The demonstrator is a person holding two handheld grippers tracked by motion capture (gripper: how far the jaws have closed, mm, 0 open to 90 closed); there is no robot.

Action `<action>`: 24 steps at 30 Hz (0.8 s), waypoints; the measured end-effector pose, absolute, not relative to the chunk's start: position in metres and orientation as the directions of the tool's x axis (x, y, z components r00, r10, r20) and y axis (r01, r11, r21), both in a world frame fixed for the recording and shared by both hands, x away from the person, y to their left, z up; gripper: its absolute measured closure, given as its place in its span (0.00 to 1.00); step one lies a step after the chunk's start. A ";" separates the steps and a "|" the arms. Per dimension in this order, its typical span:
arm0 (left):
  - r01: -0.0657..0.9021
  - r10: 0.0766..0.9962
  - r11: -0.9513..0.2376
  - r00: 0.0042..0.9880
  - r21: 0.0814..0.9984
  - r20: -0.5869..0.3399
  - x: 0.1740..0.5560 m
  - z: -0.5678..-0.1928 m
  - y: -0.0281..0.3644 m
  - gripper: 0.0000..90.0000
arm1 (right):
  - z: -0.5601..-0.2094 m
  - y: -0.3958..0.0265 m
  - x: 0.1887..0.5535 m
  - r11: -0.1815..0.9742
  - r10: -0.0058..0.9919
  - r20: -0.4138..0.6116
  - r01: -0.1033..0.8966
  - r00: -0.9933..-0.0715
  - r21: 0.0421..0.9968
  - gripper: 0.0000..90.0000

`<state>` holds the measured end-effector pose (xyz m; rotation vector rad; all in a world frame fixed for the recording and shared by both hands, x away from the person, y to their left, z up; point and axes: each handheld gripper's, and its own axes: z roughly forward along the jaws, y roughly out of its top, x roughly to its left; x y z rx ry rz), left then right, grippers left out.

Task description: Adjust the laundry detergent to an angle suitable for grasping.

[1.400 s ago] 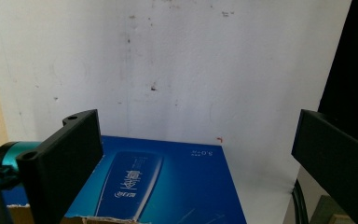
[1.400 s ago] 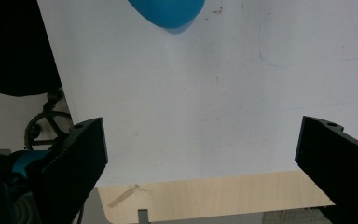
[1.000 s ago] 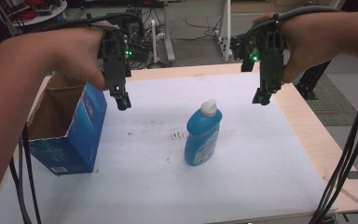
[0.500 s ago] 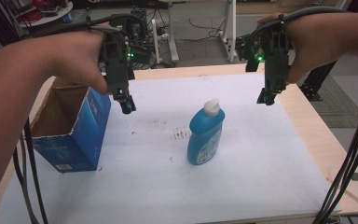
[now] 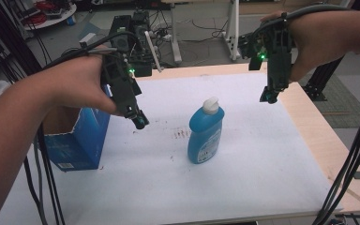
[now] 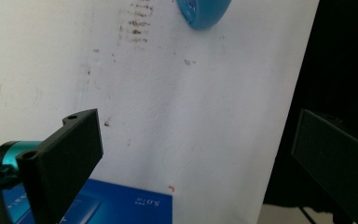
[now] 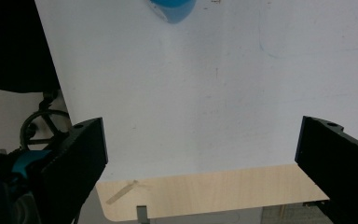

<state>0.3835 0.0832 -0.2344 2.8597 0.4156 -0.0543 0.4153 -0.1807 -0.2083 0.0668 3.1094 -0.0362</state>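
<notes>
A blue bottle (image 5: pixel 206 133) with a white cap stands upright near the middle of the white table (image 5: pixel 262 168); its base shows at the top of the left gripper view (image 6: pixel 201 11) and of the right gripper view (image 7: pixel 171 9). An open blue cardboard box (image 5: pixel 77 140) stands at the table's left side, and its printed edge (image 6: pixel 116 207) appears low in the left gripper view. My left gripper (image 5: pixel 138 119) hovers open between box and bottle, jaws empty (image 6: pixel 198 163). My right gripper (image 5: pixel 269 96) hangs open above the far right of the table, holding nothing (image 7: pixel 200 163).
Brown smudges (image 5: pixel 180 134) mark the table beside the bottle. A bare wooden strip (image 5: pixel 328 140) runs along the table's right edge. Black cables (image 5: pixel 351 164) hang at the right, more cables (image 5: pixel 42 178) at the left. Equipment and desk legs (image 5: pixel 136 28) stand beyond the far edge.
My left gripper has dropped lower and moved right, toward the bottle. My right gripper has risen slightly and shifted a little right. Bottle and box have not moved.
</notes>
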 end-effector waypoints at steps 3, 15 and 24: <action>0.317 0.313 -0.905 0.948 0.284 -0.062 0.379 -0.236 0.082 0.02 | -0.210 -0.182 0.416 0.999 0.047 -0.034 0.048 -0.998 -0.024 0.02; 0.398 0.401 -0.832 0.913 0.385 -0.077 0.365 -0.252 0.074 0.02 | -0.214 -0.187 0.417 0.998 0.049 -0.027 0.049 -0.998 -0.025 0.02; 0.459 0.474 -0.745 0.875 0.484 -0.100 0.360 -0.268 0.063 0.02 | -0.215 -0.185 0.418 0.999 0.044 -0.024 0.044 -0.999 -0.024 0.02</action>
